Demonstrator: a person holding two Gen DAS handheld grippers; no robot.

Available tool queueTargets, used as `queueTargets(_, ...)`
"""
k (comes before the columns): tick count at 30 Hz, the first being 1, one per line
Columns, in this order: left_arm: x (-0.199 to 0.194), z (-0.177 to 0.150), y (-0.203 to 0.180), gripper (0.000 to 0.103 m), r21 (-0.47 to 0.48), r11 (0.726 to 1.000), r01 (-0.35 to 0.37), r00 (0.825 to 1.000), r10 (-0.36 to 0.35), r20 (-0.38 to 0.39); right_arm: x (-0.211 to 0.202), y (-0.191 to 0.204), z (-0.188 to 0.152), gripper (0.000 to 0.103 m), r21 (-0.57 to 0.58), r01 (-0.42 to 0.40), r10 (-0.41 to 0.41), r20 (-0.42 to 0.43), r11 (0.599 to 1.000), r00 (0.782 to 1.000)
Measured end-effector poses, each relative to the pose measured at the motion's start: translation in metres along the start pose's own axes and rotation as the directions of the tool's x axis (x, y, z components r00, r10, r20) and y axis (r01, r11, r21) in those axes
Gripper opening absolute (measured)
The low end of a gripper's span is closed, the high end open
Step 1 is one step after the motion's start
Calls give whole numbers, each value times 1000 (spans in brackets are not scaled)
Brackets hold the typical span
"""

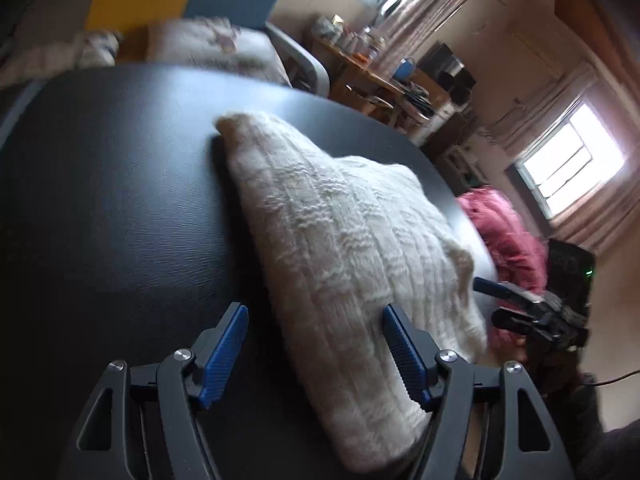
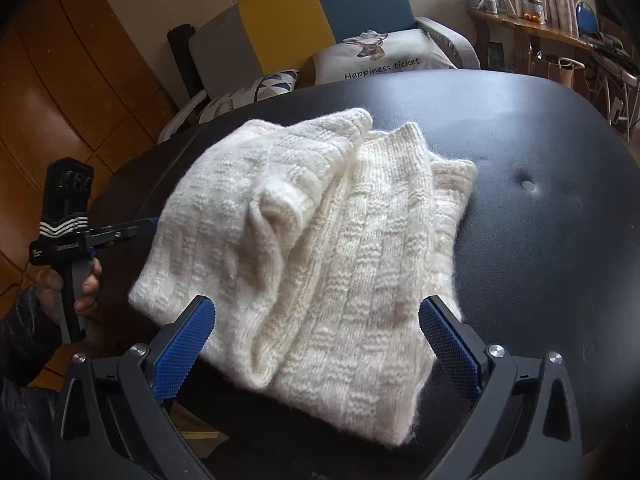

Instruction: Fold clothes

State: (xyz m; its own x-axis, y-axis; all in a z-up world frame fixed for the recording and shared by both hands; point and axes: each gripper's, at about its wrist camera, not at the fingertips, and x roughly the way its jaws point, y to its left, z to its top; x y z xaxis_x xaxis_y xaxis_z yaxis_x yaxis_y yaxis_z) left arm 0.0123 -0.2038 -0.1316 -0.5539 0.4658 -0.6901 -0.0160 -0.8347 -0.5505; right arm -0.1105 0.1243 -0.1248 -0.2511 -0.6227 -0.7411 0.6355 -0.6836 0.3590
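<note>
From my feed I see a black table [image 2: 540, 208] filling the foreground, a small dimple in its top. Behind it stands a sofa [image 2: 280, 28] in grey, yellow and blue panels, with a printed cushion [image 2: 384, 56] reading "Happiness ticket". A cluttered wooden shelf [image 2: 528, 26] sits to the right. Bright windows [image 1: 576, 156] with pale curtains [image 1: 416, 12] let daylight in.

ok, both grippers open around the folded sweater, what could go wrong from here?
1. The white sweater overhangs the near edge of the black table; a nudge may drag it off.
2. The loose fold bulging on top could spring open if either gripper, left or right, pinches only one layer.
</note>
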Motion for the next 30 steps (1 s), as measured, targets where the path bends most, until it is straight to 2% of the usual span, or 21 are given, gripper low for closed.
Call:
queueTargets(3, 13, 13, 4, 72, -21, 998, 60, 998, -61, -28, 6, -9, 10, 103, 18, -14, 14, -9, 1000, 1000)
queueTargets(9, 28, 24, 9, 74, -47, 992, 117, 991, -120, -57, 18, -29, 20, 103, 60, -24, 25, -26, 998, 999)
queueTargets(14, 36, 25, 7, 75, -47, 989, 139, 988, -142, -62, 27, -44, 22, 103, 94, 12, -8, -35, 996, 999)
queueTargets(18, 39, 24, -1, 67, -11, 992, 124, 991, -125, -53, 43, -55, 22, 103, 151, -43, 56, -85, 988, 995)
queueTargets(21, 39, 23, -11, 57, 44, 995, 88, 996, -87, -30, 50, -48, 26, 103, 102, -15, 25, -93, 995, 995)
queueTargets(22, 39, 23, -15, 54, 64, 995, 74, 997, -73, -20, 52, -43, 27, 100, 77, 9, -1, -104, 997, 995)
queueTargets(24, 36, 20, -20, 51, 87, 996, 34, 999, -35, 6, 56, -34, 30, 83, 16, 53, -51, -112, 998, 992)
queueTargets(26, 33, 16, -26, 49, 108, 994, -6, 999, 2, 33, 58, -27, 33, 54, -9, 48, -49, -108, 999, 993)
queueTargets(30, 27, 10, -37, 44, 148, 985, -88, 993, 75, 89, 65, -17, 40, 51, -51, 29, -35, -108, 998, 994)
